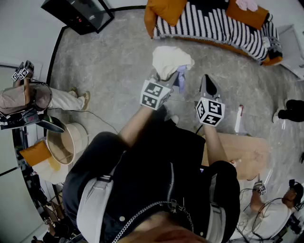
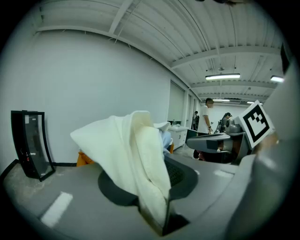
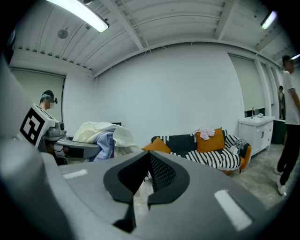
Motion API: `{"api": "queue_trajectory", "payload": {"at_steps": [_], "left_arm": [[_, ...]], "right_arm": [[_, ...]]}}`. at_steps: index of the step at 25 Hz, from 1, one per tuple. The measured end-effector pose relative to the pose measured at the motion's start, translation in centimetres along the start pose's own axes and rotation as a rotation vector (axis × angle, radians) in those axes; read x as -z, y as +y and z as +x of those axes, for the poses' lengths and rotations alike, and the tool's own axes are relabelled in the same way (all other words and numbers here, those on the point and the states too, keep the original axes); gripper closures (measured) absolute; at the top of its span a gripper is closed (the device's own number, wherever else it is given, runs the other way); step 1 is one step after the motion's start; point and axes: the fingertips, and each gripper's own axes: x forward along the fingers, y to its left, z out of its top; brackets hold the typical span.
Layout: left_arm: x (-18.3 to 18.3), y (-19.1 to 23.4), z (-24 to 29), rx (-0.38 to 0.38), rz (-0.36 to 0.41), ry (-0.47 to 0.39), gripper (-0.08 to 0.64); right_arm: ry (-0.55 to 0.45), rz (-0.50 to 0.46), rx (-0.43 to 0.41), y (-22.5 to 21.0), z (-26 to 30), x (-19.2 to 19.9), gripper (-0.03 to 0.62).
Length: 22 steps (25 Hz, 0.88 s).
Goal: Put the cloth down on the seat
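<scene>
A cream cloth point(image 1: 168, 59) with a pale blue part hangs bunched from my left gripper point(image 1: 173, 76), which is shut on it above the grey floor. In the left gripper view the cloth point(image 2: 136, 154) drapes over both jaws and hides their tips. My right gripper point(image 1: 207, 83) is level with it a little to the right, shut with nothing in it. Its jaws point(image 3: 149, 157) meet at the tip. The seat is a black-and-white striped sofa point(image 1: 213, 23) with orange cushions, ahead of both grippers. The sofa point(image 3: 211, 157) also shows in the right gripper view, with the cloth point(image 3: 101, 131) at left.
A black glass-fronted case point(image 1: 78, 14) stands at the far left. A round wooden basket point(image 1: 66, 142) and a seated person point(image 1: 28, 97) are at the left. A tan board point(image 1: 237, 149) lies at my right, and a pink cloth point(image 1: 247, 4) lies on a cushion. Another person point(image 3: 288, 117) stands by a white counter point(image 3: 255, 131).
</scene>
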Motion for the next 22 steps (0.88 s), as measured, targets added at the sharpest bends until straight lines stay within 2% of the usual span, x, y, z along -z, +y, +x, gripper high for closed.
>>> {"api": "queue_trajectory", "payload": {"at_steps": [3,8,13,18,22], "left_arm": [[0.0,0.1,-0.1,0.002,-0.004,0.004,0.454],[0.1,0.1,-0.1,0.006,-0.003,0.006,0.454],[0.1,0.2,-0.1,0.017,-0.002,0.008,0.454],[0.5,-0.2,-0.1,0.046,0.008,0.018,0.453],[0.4,-0.9,1.1,0.064,0.023,0.023,0.453]], "right_arm": [[-0.007,0.012,0.008,0.0,-0.2,-0.2,0.6],[-0.069,0.057,-0.038,0.2,-0.6,-0.9,0.598],[-0.06,0.009,0.008,0.1,-0.5,-0.6,0.598],[-0.015,0.018,0.021,0.2,-0.4,0.7,0.598],[-0.029,0.026,0.027,-0.8,-0.4,0.4,0.598]]}}
